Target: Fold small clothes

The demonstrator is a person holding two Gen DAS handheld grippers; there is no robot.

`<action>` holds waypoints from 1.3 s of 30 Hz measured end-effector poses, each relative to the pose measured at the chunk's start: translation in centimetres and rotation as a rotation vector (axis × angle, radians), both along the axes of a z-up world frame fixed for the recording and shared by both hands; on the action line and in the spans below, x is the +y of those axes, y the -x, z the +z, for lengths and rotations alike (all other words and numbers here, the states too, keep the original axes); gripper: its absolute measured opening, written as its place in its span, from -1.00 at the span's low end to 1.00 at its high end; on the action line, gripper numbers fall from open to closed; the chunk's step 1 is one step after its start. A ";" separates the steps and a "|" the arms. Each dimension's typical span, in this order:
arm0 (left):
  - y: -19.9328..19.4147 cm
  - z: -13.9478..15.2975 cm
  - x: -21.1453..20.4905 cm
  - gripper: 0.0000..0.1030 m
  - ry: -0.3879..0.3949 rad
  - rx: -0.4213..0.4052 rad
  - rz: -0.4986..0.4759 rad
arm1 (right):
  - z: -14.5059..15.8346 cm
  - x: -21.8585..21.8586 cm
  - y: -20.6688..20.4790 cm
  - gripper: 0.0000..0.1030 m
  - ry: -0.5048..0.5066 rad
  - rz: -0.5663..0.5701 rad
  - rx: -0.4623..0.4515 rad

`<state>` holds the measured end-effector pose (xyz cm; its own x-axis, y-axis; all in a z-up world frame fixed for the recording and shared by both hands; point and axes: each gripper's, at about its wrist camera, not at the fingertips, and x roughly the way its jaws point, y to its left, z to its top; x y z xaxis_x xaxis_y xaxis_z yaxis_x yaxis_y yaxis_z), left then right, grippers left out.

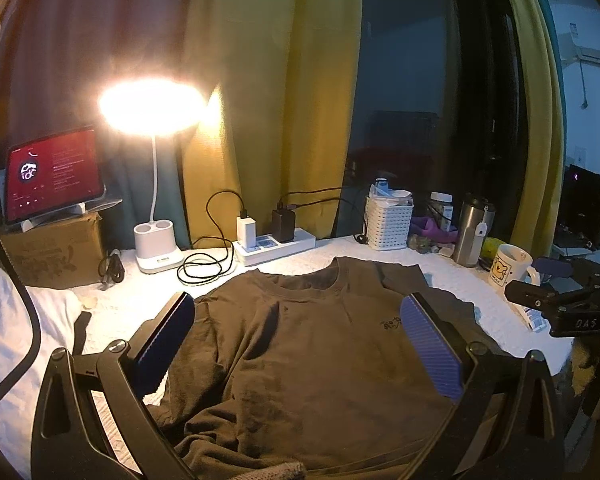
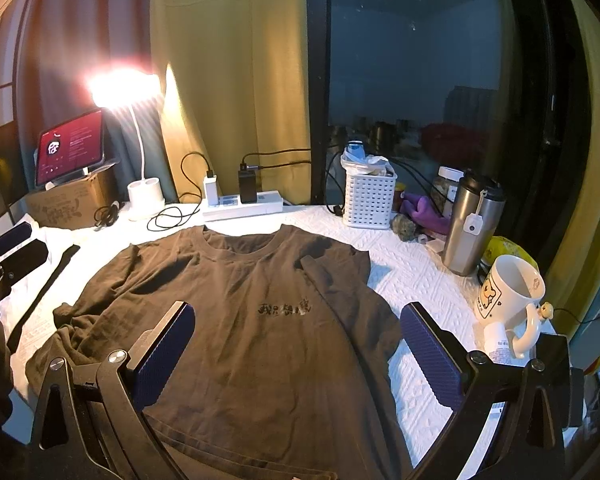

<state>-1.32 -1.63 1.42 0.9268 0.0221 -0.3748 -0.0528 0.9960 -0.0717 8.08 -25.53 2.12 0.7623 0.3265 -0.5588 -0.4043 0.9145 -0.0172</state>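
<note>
Night scene: a table (image 2: 412,272) covered with a white textured cloth is set against a dark window (image 2: 420,80) with yellow curtains (image 2: 236,80). A brown T-shirt (image 2: 260,320) is laid flat, front up, in the middle of the table, collar toward the window, small dark print on the chest. Its hem is cut off by the bottom edge in both views; the sleeve on the lamp side is bunched and wrinkled, the sleeve on the mug side is folded over onto the shoulder. The print cannot be read. The head of the desk lamp (image 1: 152,108) is blown out by glare. Behind the shirt a power strip (image 1: 276,245) with two chargers, a white basket (image 2: 369,200), a steel tumbler (image 2: 470,226) and a bear mug (image 2: 508,292) are lined up; a tablet (image 1: 54,174) is propped on a cardboard box (image 1: 56,254). Items behind the basket are too dim to make out. The left gripper (image 1: 298,344) is held above the shirt's chest, fingers spread wide, nothing between the blue pads (image 1: 432,348). The right gripper (image 2: 298,348) is held over the shirt's lower right part, fingers likewise wide apart and empty. From either view only part of the other gripper is seen, at the frame edge. Hands are not seen.
</note>
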 end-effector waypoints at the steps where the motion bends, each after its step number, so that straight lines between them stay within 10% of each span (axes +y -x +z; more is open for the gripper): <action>1: 0.0 0.0 0.1 0.97 0.002 0.001 0.002 | 0.0 0.0 0.0 1.00 0.000 0.000 0.000; 39: 0.5 -0.2 0.8 0.97 0.016 -0.001 0.017 | 1.4 0.6 0.3 1.00 0.005 0.003 -0.004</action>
